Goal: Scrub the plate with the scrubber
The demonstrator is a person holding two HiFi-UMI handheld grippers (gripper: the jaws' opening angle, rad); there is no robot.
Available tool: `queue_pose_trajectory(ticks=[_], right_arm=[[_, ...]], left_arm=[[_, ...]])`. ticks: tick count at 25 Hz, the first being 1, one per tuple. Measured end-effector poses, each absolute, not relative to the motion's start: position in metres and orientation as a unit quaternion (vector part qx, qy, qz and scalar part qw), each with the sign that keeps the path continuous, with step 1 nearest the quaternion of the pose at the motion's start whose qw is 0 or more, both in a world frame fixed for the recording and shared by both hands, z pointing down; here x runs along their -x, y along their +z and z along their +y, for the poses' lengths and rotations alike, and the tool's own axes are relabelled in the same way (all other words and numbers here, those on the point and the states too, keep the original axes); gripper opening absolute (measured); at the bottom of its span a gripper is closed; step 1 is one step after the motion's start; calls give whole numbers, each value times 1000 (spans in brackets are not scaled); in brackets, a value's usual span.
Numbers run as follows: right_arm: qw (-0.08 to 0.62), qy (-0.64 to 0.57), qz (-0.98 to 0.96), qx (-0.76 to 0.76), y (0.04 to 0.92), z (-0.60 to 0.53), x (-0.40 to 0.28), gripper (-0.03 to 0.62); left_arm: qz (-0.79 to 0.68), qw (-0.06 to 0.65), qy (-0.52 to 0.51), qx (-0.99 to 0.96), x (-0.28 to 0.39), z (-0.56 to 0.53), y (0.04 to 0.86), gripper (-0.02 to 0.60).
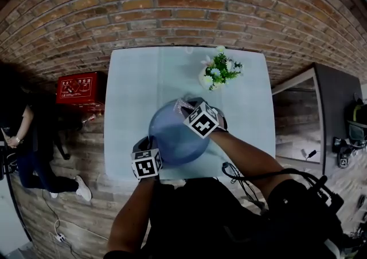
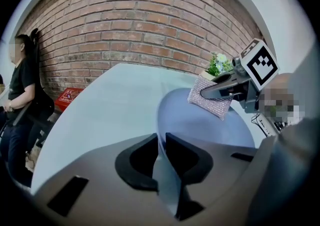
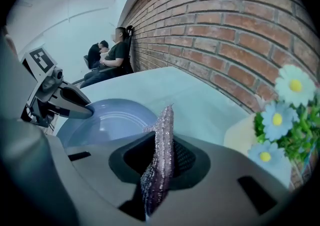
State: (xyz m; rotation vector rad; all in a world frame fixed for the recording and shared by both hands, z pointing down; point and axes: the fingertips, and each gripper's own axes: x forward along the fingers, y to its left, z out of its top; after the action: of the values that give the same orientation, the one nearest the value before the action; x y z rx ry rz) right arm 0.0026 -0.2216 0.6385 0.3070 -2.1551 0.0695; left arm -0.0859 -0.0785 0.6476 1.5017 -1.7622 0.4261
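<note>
my left hand-held gripper point(image 2: 161, 150) clamped on near rim of plate point(image 2: 210, 130), over near part of table point(image 2: 115, 100). my right hand-held gripper point(image 3: 160, 152) pinches scrubber point(image 3: 162, 130) by plate's far rim. risk: thin rim hold, so hard scrub push may twist plate loose. flowers point(image 1: 219, 71) near. only head view shows both grippers together with the flowers; only left gripper view shows rim bite.

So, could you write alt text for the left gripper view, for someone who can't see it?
The left tool is shut on the near rim of a blue plate, while the right tool holds a glittery silver scrubber at the plate's far edge. Behind them are a pale table, a brick wall and a person at left.
</note>
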Motion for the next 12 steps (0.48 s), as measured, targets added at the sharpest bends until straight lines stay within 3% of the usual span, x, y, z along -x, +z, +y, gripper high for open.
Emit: queue_pose_trajectory(ticks=[12], right_arm=[[468,60,-857,-210,641,-225,-26,75]], left_arm=[[-681,382,174,-600,84,-79,647,60]])
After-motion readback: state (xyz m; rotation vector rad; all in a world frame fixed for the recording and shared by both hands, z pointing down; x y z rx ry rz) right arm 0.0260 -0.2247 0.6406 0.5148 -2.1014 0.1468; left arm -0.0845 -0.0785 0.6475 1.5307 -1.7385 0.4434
